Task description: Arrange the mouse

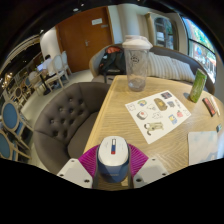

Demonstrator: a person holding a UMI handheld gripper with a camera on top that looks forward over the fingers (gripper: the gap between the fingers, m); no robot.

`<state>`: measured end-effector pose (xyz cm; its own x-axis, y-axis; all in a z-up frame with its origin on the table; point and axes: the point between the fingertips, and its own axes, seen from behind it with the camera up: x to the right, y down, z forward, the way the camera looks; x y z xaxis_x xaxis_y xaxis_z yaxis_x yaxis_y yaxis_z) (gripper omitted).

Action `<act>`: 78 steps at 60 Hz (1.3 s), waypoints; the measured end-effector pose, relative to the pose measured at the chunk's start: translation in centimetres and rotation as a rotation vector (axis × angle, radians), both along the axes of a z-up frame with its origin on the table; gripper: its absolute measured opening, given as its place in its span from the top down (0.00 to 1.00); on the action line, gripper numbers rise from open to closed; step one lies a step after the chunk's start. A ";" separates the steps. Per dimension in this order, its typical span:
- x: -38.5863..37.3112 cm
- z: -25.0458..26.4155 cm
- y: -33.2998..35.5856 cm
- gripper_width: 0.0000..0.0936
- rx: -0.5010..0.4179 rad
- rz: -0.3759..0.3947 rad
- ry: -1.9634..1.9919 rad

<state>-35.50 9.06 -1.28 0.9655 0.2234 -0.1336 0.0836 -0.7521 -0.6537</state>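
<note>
Gripper view, item one.

**Inspector:** State the condition of the tongs.

**Recorder:** Both fingers show at six o'clock, their magenta pads pressed against the flanks of the mouse. No gap is visible on either side. The tongs are closed only as far as the width of the mouse and have hold of it.

**Inspector:** Position of the mouse?

**Recorder:** Between the fingers, white and grey, over the near edge of the bench. Whether it rests on the wood or is lifted clear of it, I cannot tell.

**Inspector:** Other items on the bench?

**Recorder:** A printed sheet with small pictures lies flat at two o'clock from the mouse, well apart from it. A clear plastic jug with a white lid stands upright at twelve o'clock, at the far end. A green object stands at two o'clock near the far right edge, with a small reddish item just beside it; too small to identify.

**Inspector:** Surroundings?

**Recorder:** A grey tufted armchair sits at ten o'clock, beside the bench. Beyond it, white chairs and a wooden door.
</note>
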 end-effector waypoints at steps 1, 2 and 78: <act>-0.5 0.4 -0.7 0.58 -0.021 0.025 0.029; -0.8 1.0 -1.1 0.57 -0.025 0.045 0.054; 32.0 5.7 -9.4 0.09 -0.002 -0.424 -0.145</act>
<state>-3.45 -0.37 4.37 0.9804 -0.1966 0.0100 -0.1419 -0.7409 -0.6565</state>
